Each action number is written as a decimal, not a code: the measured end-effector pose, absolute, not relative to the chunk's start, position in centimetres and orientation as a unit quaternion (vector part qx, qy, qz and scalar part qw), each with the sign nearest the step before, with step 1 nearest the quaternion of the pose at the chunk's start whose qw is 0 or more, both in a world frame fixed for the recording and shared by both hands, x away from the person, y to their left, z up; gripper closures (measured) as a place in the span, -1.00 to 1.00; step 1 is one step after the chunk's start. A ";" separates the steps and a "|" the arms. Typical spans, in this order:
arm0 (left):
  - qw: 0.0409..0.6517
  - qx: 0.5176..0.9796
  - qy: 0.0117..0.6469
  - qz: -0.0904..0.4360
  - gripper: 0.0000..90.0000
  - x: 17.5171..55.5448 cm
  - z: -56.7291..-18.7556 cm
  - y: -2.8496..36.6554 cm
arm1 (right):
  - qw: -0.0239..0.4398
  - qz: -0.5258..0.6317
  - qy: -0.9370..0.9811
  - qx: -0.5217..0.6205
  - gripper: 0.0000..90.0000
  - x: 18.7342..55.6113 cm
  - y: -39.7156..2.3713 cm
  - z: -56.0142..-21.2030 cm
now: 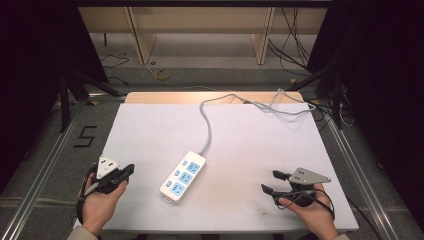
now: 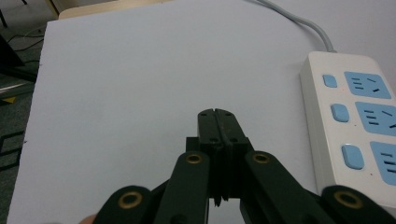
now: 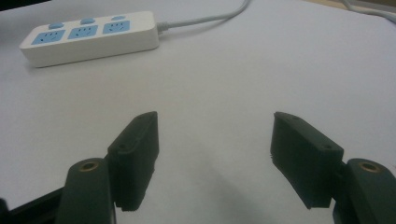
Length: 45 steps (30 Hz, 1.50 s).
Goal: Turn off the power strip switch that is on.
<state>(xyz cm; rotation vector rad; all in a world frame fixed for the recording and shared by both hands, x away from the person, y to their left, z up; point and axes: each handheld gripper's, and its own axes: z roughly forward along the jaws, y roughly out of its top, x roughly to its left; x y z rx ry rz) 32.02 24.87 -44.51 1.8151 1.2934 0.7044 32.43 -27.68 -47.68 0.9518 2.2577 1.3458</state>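
Landmark: power strip (image 1: 182, 176), white w/ 3 blue sockets + 3 blue buttons, lying flat at an angle, approx. mid-table toward the near edge.
Cord: grey cable (image 1: 206, 126) leaves the strip's far end, runs up the table, loops near the far edge and off to the right.
Table: white top (image 1: 250, 145), wood edge at the far side beyond the strip.
Left gripper (image 1: 126, 171): left of the strip, near the table's left edge, held in left hand (image 1: 100, 202); jaws pressed together, nothing between them. In left gripper view its tips (image 2: 217, 125) sit over bare table, strip (image 2: 355, 126) just to the right.
Right gripper (image 1: 272, 181): right of the strip, well apart from it, held in right hand (image 1: 310, 210); jaws spread wide, nothing held. In right gripper view (image 3: 212, 154) the gap spans bare table, strip (image 3: 91, 37) farther off, upper left.
Contact: neither gripper touches the strip.
Floor: black "5" mark (image 1: 86, 136), left of the table, beyond the strip's level.
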 end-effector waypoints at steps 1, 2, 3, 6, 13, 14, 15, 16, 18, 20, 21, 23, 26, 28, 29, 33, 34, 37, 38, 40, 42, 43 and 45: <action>0.391 0.715 0.509 0.277 0.99 32.0 -44.4 24.8 | 0.172 0.474 0.796 0.336 -0.26 32.4 -27.7 -47.7; 0.392 0.715 0.509 0.276 0.99 32.1 -44.4 24.8 | 0.172 0.474 0.795 0.336 -0.25 32.4 -27.7 -47.7; 0.392 0.715 0.509 0.276 0.99 32.1 -44.4 24.7 | 0.172 0.475 0.795 0.336 -0.25 32.4 -27.7 -47.7; 0.393 0.717 0.507 0.274 0.99 32.2 -44.3 24.5 | 0.171 0.476 0.795 0.335 -0.26 32.4 -27.7 -47.7; 0.393 0.720 0.503 0.273 0.99 32.3 -44.2 24.1 | 0.170 0.478 0.793 0.338 -0.26 32.5 -27.7 -47.8; 0.393 0.720 0.503 0.273 0.99 32.3 -44.2 24.1 | 0.170 0.479 0.792 0.337 -0.25 32.4 -27.6 -47.8; 0.393 0.720 0.503 0.272 0.99 32.3 -44.2 24.1 | 0.171 0.480 0.792 0.336 -0.25 32.5 -27.6 -47.8; 0.391 0.722 0.502 0.272 0.99 32.3 -44.3 24.1 | 0.172 0.480 0.792 0.336 -0.25 32.4 -27.6 -47.8; 0.389 0.723 0.502 0.271 0.99 32.4 -44.3 24.1 | 0.173 0.481 0.792 0.335 -0.25 32.4 -27.6 -47.8; 0.390 0.723 0.502 0.271 0.99 32.4 -44.2 24.0 | 0.173 0.481 0.791 0.335 -0.25 32.4 -27.6 -47.8; 0.390 0.723 0.502 0.271 0.99 32.4 -44.2 24.0 | 0.173 0.481 0.792 0.334 -0.25 32.4 -27.6 -47.8; 0.390 0.723 0.501 0.272 0.99 32.5 -44.1 23.8 | 0.173 0.480 0.793 0.334 -0.25 32.4 -27.5 -47.8; 0.388 0.726 0.500 0.270 0.99 32.6 -44.1 23.5 | 0.171 0.480 0.794 0.332 -0.25 32.4 -27.5 -47.8; 0.387 0.727 0.499 0.268 0.99 32.6 -44.1 23.5 | 0.171 0.479 0.795 0.330 -0.25 32.4 -27.5 -47.8; 0.387 0.727 0.499 0.268 0.99 32.6 -44.1 23.5 | 0.171 0.479 0.795 0.330 -0.25 32.4 -27.5 -47.8; 0.389 0.725 0.501 0.268 0.99 32.7 -43.9 23.3 | 0.171 0.478 0.795 0.331 -0.25 32.4 -27.5 -47.8; 0.389 0.725 0.501 0.267 0.99 32.7 -43.9 23.3 | 0.170 0.476 0.797 0.331 -0.25 32.4 -27.4 -47.8; 0.387 0.727 0.500 0.266 0.99 32.9 -43.9 23.1 | 0.170 0.476 0.797 0.330 -0.24 32.4 -27.4 -47.8; 0.388 0.727 0.500 0.266 0.99 32.9 -43.9 23.0 | 0.171 0.476 0.797 0.330 -0.24 32.4 -27.5 -47.8; 0.387 0.727 0.500 0.266 0.99 33.0 -43.9 23.0 | 0.171 0.476 0.797 0.330 -0.24 32.4 -27.4 -47.8; 0.387 0.729 0.499 0.266 0.99 33.1 -43.8 22.9 | 0.171 0.476 0.797 0.329 -0.24 32.4 -27.4 -47.8; 0.386 0.729 0.499 0.265 0.99 33.1 -43.8 22.8 | 0.172 0.476 0.798 0.329 -0.24 32.4 -27.4 -47.8; 0.386 0.729 0.499 0.264 0.99 33.2 -43.8 22.8 | 0.172 0.476 0.797 0.329 -0.24 32.4 -27.4 -47.8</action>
